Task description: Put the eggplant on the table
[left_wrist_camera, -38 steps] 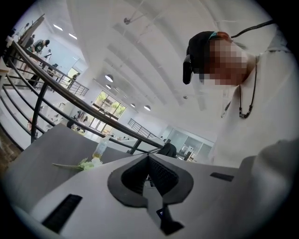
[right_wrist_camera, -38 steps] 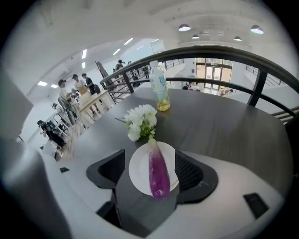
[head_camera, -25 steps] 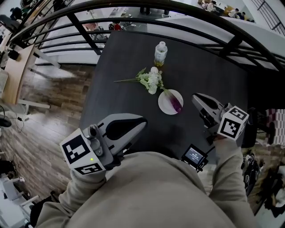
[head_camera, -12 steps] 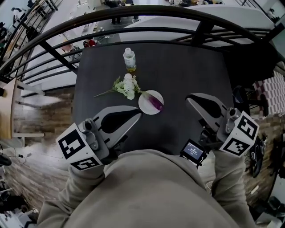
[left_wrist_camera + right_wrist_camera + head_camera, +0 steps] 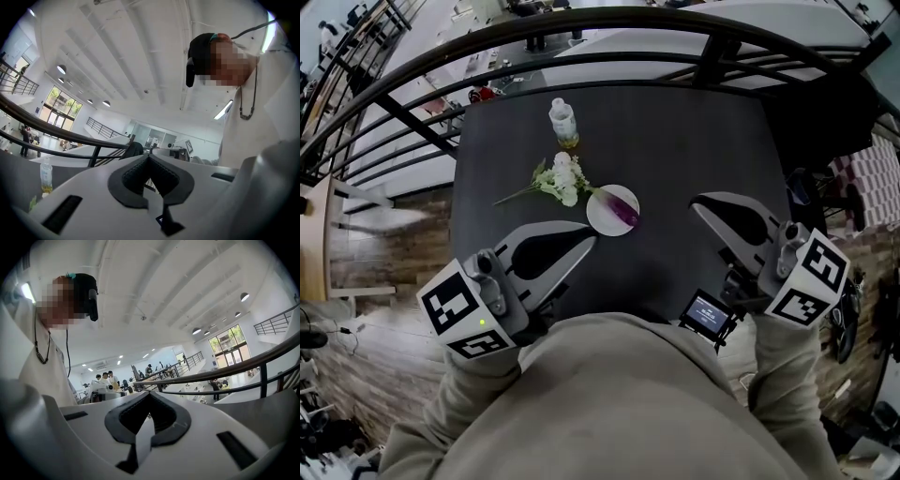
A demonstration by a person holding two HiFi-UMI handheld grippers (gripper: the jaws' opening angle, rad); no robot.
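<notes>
The purple eggplant [image 5: 624,215] lies on a small white plate [image 5: 607,204] near the middle of the dark table [image 5: 694,150]. My left gripper [image 5: 589,241] is held low in front of my body, short of the plate and to its left, shut with nothing in it. My right gripper [image 5: 696,203] hovers to the right of the plate, also shut and holding nothing. In the left gripper view the left gripper [image 5: 149,156] has its tips together, pointing level over the table. The right gripper [image 5: 149,394] in its own view looks the same.
A sprig of white flowers [image 5: 558,181] lies just beyond the plate, and a small bottle [image 5: 564,123] stands behind it. A dark curved railing [image 5: 581,37] runs round the table's far side. A small screen device [image 5: 706,317] hangs at my waist. Wooden floor lies to the left.
Both grippers have come up slightly in front of my body and the head view has swung, so the plate now sits further left. Over the last half second almost nothing moved.
</notes>
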